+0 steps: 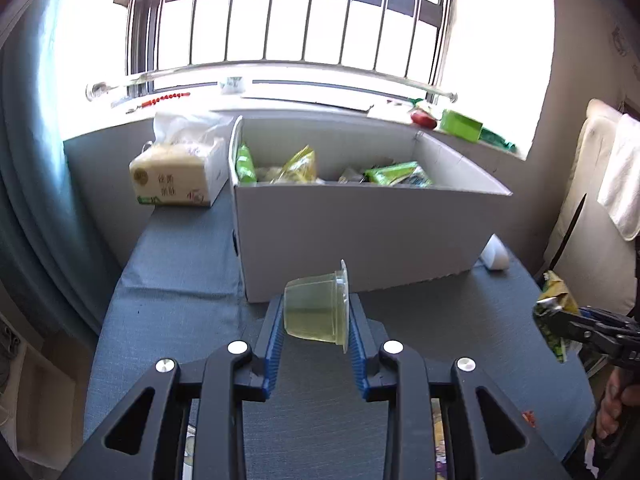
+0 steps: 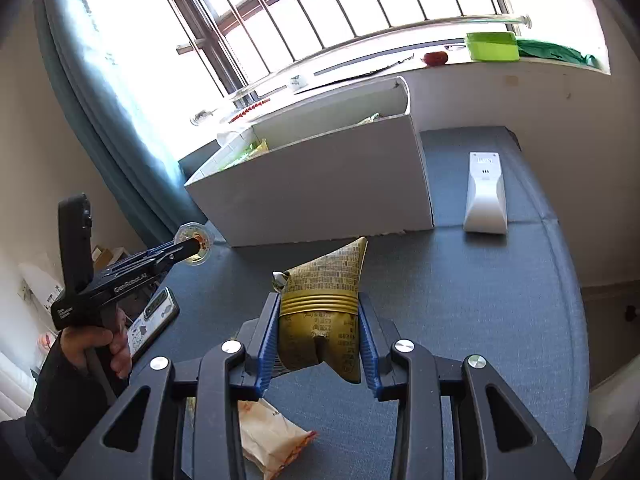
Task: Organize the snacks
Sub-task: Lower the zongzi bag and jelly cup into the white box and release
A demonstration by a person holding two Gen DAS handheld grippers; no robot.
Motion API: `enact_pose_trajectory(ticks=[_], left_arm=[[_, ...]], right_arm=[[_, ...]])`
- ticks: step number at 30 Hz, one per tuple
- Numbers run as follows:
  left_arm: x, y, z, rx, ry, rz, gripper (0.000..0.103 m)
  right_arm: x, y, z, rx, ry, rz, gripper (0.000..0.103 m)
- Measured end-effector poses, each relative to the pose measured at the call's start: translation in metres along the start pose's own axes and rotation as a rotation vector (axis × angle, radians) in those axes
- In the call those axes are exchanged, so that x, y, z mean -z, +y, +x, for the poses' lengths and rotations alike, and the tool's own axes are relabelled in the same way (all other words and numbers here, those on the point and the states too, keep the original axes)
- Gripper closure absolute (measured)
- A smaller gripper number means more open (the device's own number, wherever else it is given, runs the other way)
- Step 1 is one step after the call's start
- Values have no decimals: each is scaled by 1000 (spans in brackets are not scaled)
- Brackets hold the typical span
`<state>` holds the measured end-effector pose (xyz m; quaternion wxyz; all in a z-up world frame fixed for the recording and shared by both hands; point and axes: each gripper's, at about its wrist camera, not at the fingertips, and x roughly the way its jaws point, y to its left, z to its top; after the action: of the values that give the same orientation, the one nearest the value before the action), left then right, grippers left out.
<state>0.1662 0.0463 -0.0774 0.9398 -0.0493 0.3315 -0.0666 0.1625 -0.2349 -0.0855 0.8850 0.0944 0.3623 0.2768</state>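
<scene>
My left gripper [image 1: 316, 314] is shut on a clear jelly cup [image 1: 316, 310] with pale green jelly, lying sideways between the blue pads, held above the grey table in front of the white box [image 1: 360, 236]. The box holds several green and yellow snack packets [image 1: 300, 166]. My right gripper [image 2: 319, 334] is shut on a gold snack packet [image 2: 324, 300], held above the table short of the white box [image 2: 320, 192]. The right gripper with its packet also shows in the left wrist view [image 1: 556, 316], and the left gripper with the cup shows in the right wrist view [image 2: 192, 246].
A tissue pack [image 1: 176, 176] stands left of the box. A white remote [image 2: 486, 196] lies right of it. A phone [image 2: 154, 320] and an orange-white packet [image 2: 272, 440] lie on the grey table [image 2: 480, 300]. A green container [image 2: 492, 46] sits on the windowsill.
</scene>
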Motion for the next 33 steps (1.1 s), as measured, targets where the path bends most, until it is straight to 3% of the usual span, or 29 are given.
enact_pose_trajectory(ticks=[4, 8, 12, 17, 19, 21, 22, 23, 26, 33], left_arm=[[-31, -16, -24, 41, -83, 16, 71], [-75, -32, -21, 62, -128, 38, 71], [-119, -37, 7, 76, -105, 25, 71], [-153, -40, 41, 37, -82, 27, 71], [-160, -39, 52, 25, -67, 29, 69], [-164, -36, 66, -6, -6, 44, 45], [-163, -32, 70, -21, 25, 33, 5], [-160, -28, 69, -16, 20, 18, 0], [-150, -19, 65, 22, 15, -11, 0], [-133, -19, 46, 22, 14, 8, 0]], right_arm=[[-33, 13, -3, -7, -54, -45, 64], [-81, 20, 4, -3, -105, -63, 64], [-131, 17, 27, 16, -101, -44, 64], [-171, 6, 59, 88, -70, -49, 64], [-180, -5, 69, 95, -47, -14, 55], [-182, -14, 75, 117, -29, 9, 19], [-182, -17, 74, 129, -33, 9, 0], [-180, -19, 72, 141, -33, 6, 0], [-175, -21, 64, 148, -55, -1, 0], [-163, -15, 51, 129, -67, -9, 0]])
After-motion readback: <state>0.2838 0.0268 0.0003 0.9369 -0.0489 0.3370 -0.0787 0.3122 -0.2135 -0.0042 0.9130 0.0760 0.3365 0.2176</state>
